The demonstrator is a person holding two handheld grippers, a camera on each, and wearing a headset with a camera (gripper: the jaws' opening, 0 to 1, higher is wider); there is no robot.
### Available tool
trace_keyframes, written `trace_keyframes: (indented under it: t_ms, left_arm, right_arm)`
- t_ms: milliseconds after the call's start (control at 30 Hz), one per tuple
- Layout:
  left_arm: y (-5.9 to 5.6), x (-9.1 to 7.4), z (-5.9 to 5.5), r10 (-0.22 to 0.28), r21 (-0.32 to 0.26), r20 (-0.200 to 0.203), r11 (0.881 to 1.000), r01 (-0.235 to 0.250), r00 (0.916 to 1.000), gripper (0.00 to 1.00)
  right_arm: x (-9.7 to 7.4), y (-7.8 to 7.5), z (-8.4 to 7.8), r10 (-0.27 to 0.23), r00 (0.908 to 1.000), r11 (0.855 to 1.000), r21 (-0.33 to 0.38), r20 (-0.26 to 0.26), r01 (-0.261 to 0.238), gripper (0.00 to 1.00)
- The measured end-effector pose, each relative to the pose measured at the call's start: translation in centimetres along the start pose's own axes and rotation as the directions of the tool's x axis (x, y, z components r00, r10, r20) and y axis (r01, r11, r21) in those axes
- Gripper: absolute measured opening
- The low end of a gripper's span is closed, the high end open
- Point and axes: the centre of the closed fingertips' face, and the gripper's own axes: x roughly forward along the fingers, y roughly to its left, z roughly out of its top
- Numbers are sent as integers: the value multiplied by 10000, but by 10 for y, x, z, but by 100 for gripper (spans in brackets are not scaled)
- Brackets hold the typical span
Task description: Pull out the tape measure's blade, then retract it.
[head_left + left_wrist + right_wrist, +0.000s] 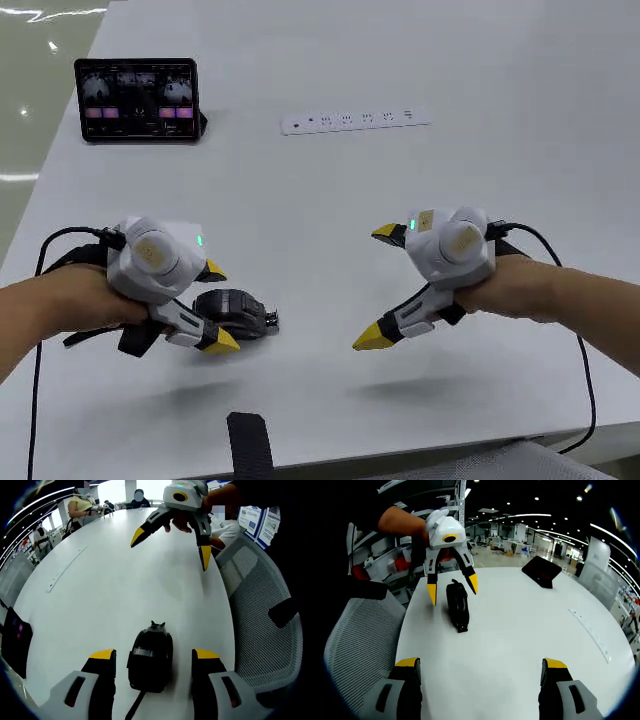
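A black tape measure (232,312) lies on a white tabletop (330,190) with its blade fully wound in, so no step of the task looks done yet. The left tool (220,306) straddles the tape measure with its jaws spread. The left gripper view shows a gap on each side of the case, so it is not gripped. The right tool (378,286) hovers well apart from the tape measure, off its blade-tip end, with jaws wide and empty. Gripping, pulling and retracting are all left. The blade's end hook is too small to make out, and a cord at the tape measure's rear is cut off by the left gripper view's edge.
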Motion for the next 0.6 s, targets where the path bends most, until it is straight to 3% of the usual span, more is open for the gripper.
trace_keyframes:
  t_ms: [200,300,433,600]
  left_arm:
    - [0,4,-2,-85,121,-384,9999,90,9992,53]
    - [0,6,-6,-116,219,-710,9997,132,9974,44]
    - [5,7,-5,112,419,-600,9991,-87,9981,32]
    - [5,6,-5,-50,518,-721,9986,88,9974,31]
  right_arm:
    - [10,4,8,192,9998,9997,-177,4,-192,99]
    - [16,6,11,290,9996,9993,-241,-20,-291,99]
    - [24,6,15,402,9992,9986,-338,-40,-403,99]
    - [30,6,22,495,9988,9979,-425,16,-494,99]
